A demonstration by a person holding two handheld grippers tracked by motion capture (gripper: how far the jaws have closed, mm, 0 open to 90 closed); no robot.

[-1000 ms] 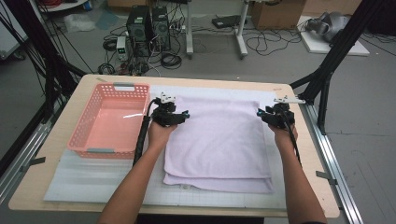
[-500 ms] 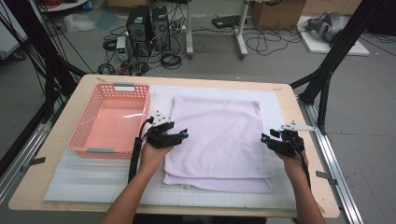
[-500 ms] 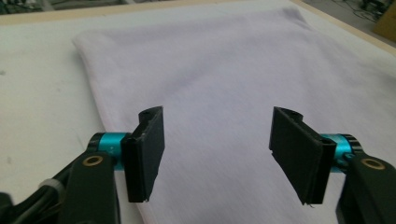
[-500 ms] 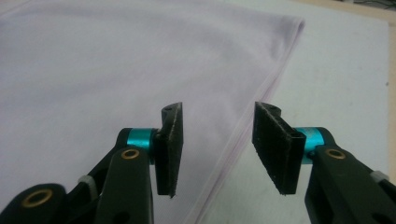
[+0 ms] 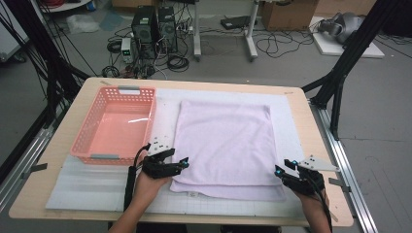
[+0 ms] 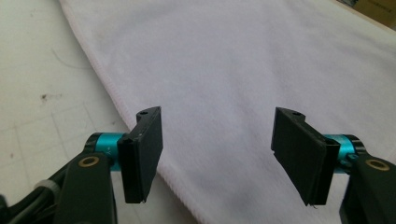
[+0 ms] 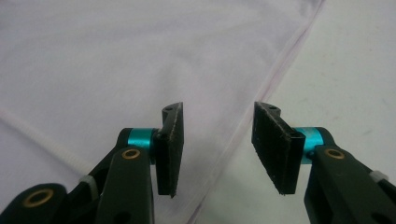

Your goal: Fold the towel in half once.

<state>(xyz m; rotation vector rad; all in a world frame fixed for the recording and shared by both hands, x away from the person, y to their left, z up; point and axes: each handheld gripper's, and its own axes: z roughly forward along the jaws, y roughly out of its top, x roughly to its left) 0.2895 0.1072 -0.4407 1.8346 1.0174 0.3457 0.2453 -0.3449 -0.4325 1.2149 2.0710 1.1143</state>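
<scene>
Approaching the near corners of the folded towel (image 5: pixel 223 143), lying mid-bench beside the basket (image 5: pixel 114 126). Left tool (image 5: pixel 180 164) just opened wider, right tool (image 5: pixel 280 171) apart, both empty over the hems. Next, likely: lowering and clamping each corner for another fold.

Black left claw (image 6: pixel 217 154), teal collars, brass screws, right claw (image 7: pixel 215 147) alike, apparently bare forearms

One folded lilac towel (image 5: pixel 222 143) lies on the worktop (image 5: pixel 311 126). One pink basket (image 5: pixel 114 126) sits at nine o'clock of it. Two grippers: left gripper (image 5: pixel 180 163), right gripper (image 5: pixel 282 168).
</scene>
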